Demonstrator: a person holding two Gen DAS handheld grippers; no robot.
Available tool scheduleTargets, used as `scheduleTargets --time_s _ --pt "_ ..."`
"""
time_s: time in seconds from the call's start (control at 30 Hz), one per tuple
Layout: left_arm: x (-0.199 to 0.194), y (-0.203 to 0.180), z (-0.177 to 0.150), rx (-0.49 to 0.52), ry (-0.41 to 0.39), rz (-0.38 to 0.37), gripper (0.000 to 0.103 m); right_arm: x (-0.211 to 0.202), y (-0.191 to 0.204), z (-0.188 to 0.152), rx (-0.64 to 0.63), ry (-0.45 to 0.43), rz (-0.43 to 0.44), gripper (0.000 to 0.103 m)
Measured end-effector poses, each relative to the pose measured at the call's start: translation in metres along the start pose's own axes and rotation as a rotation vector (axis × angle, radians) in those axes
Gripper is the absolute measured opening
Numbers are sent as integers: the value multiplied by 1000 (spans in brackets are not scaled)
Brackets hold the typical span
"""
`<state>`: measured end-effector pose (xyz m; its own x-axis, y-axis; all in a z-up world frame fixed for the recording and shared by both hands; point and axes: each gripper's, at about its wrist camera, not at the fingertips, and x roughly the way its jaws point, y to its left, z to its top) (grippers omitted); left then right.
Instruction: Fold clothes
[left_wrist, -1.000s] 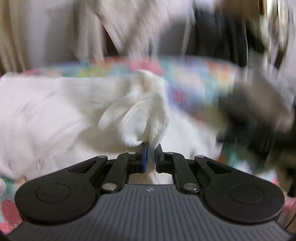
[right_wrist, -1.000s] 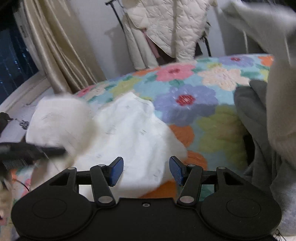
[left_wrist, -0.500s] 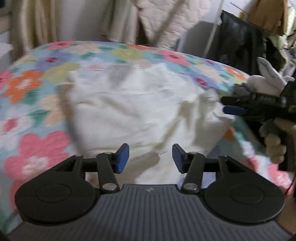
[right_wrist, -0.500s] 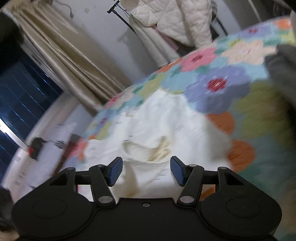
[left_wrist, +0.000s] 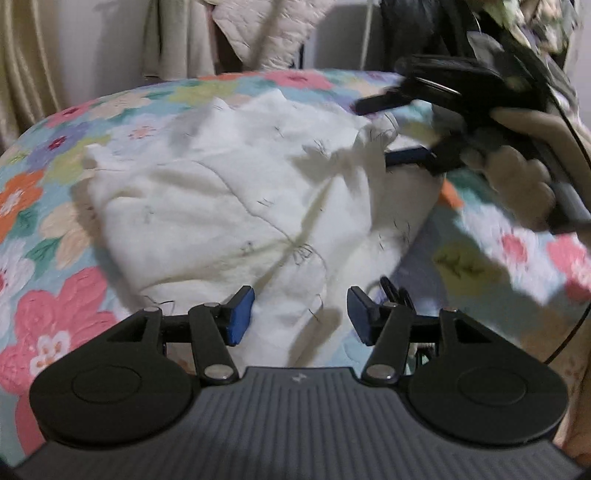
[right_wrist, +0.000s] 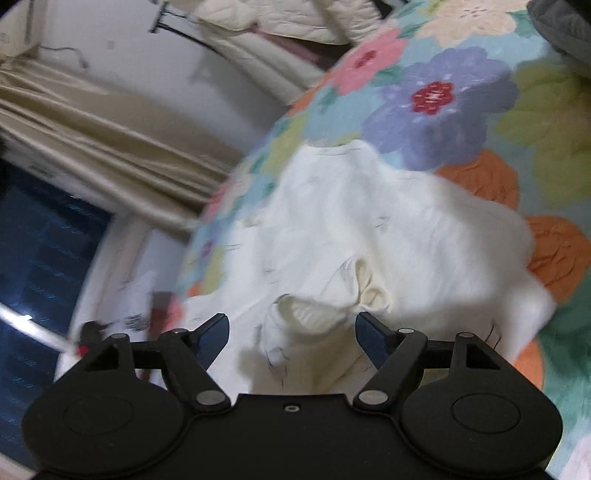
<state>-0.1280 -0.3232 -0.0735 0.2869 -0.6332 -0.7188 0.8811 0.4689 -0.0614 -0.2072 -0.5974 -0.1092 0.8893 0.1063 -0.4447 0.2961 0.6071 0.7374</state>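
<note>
A cream white garment (left_wrist: 236, 206) lies crumpled on a bed with a floral quilt (left_wrist: 62, 314). My left gripper (left_wrist: 300, 317) stands open just above the garment's near edge, nothing between its blue pads. In the left wrist view my right gripper (left_wrist: 388, 129) comes in from the right, held by a hand (left_wrist: 517, 173), open around the garment's raised far right corner. From the right wrist view the garment (right_wrist: 406, 240) shows a puckered opening (right_wrist: 325, 306) right before my open right gripper (right_wrist: 291, 332).
A grey garment (right_wrist: 561, 33) lies at the quilt's far right edge (right_wrist: 480, 92). Beige curtains (right_wrist: 92, 136) and a dark window (right_wrist: 40, 258) are to the left. Quilted coats (left_wrist: 273, 26) hang on a rack behind the bed.
My left gripper was shut on the garment a second ago, then let it go and opened. The garment dropped flat onto the quilt. My right gripper moved down close to the cloth.
</note>
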Motion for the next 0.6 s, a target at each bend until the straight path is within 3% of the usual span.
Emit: scheduleTargets --time_s 0.03,0.1,0.13,0.17,0.33,0.37,0.43,0.5,0.53,0.57,0.6 --pt "1 -1 0 2 2 -2 55 3 1 0 -14 -9 -23 76" --pt "1 0 1 -2 0 -7 55 9 2 1 -41 -27 -69 45" --pt "0 1 2 -6 -4 -4 55 11 2 1 -55 -37 -92 20" --pt "-2 2 2 -12 -10 -1 55 14 3 2 -69 -46 -115 14" --pt "-26 9 8 -68 -90 11 55 -43 51 21 -298 -266 -28 4" --pt "-32 11 10 -84 -101 5 56 -52 58 24 -339 -274 -71 4" --pt "-41 15 11 -119 -115 -12 57 -59 57 25 -384 -250 -237 4" --pt "-44 20 10 -165 -111 -39 59 -47 39 22 -397 -183 -396 5" --pt "-44 23 8 -191 -104 -50 60 -37 26 20 -384 -146 -450 8" --pt "-42 26 5 -218 -93 -56 60 -29 15 16 -358 -125 -493 20" --pt "-39 29 3 -243 -82 -60 60 -23 7 14 -329 -104 -526 25"
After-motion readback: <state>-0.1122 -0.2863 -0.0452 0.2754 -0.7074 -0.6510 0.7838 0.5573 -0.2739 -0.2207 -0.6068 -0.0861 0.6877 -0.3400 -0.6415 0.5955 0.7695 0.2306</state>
